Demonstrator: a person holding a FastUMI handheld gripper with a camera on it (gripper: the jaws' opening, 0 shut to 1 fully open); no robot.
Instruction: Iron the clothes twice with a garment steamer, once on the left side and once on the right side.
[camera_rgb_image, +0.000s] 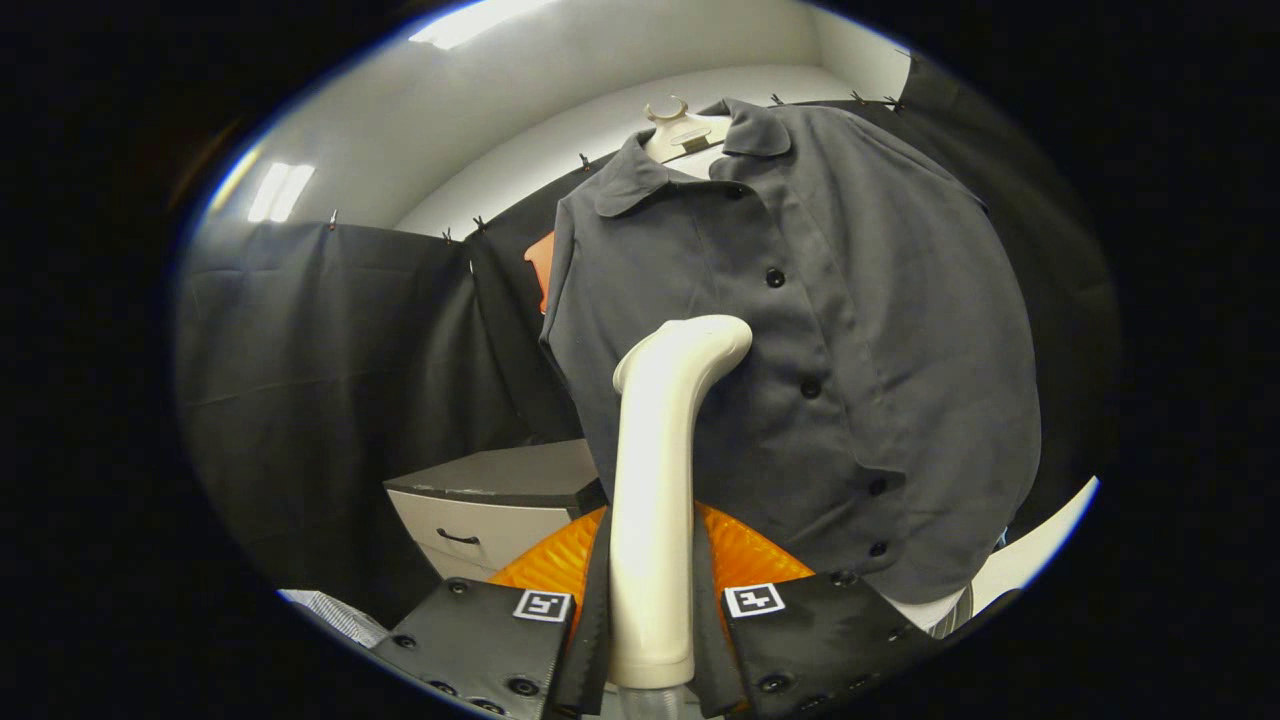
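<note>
A dark grey button-up shirt (850, 330) hangs on a pale hanger (685, 130) in front of the booth's black cloth. My gripper (652, 610) is shut on the white garment steamer (655, 480), whose handle stands upright between the two fingers. The steamer's bent head (700, 345) points toward the shirt, on the side left of the button row, at about mid-chest height. Whether the head touches the cloth I cannot tell.
A grey cabinet with a drawer (490, 510) stands low behind the shirt, to the left. Black cloth (320, 380) closes off the booth to the left and behind. A light surface (1030, 555) shows under the shirt's hem at the right.
</note>
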